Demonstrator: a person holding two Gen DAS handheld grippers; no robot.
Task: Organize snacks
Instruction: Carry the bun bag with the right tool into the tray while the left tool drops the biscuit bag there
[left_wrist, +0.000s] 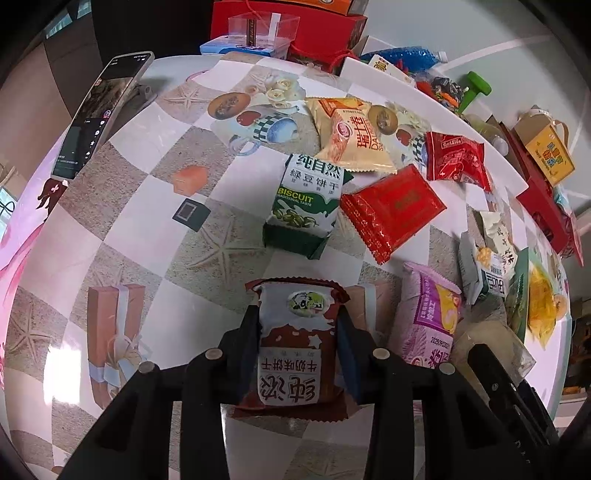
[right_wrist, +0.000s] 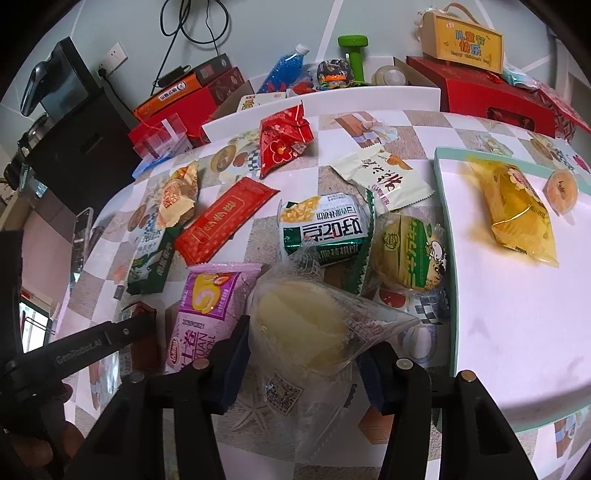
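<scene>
The brown milk-biscuit packet (left_wrist: 295, 343) sat between the fingers of the left gripper (left_wrist: 299, 325), which had closed onto its two long sides, down near the patterned table (left_wrist: 129, 229) and just short of the green biscuit packet (left_wrist: 306, 203). The clear-wrapped yellow cake (right_wrist: 299, 325) was pinched by the right gripper (right_wrist: 303, 350), its fingers partly closed against the crinkled film, beside the purple roll-cake packet (right_wrist: 207, 306) and near the edge of the pale tray (right_wrist: 447, 236), where a yellow packet (right_wrist: 517, 206) and a small round sweet (right_wrist: 562, 190) already lay. The likeliest trouble was with the cake: the grip seemed to be mostly on loose, slippery wrapper, so the film might slide or the soft cake get squashed if squeezed harder. The brown packet looked puffed with air, so it could pop sideways out of the fingers on lifting. The two tools stood close together, and a careless swing could knock them, or sweep the purple packet or the green-and-white packet (right_wrist: 325, 229) aside; the tray's raised rim could catch a low-carried wrapper
</scene>
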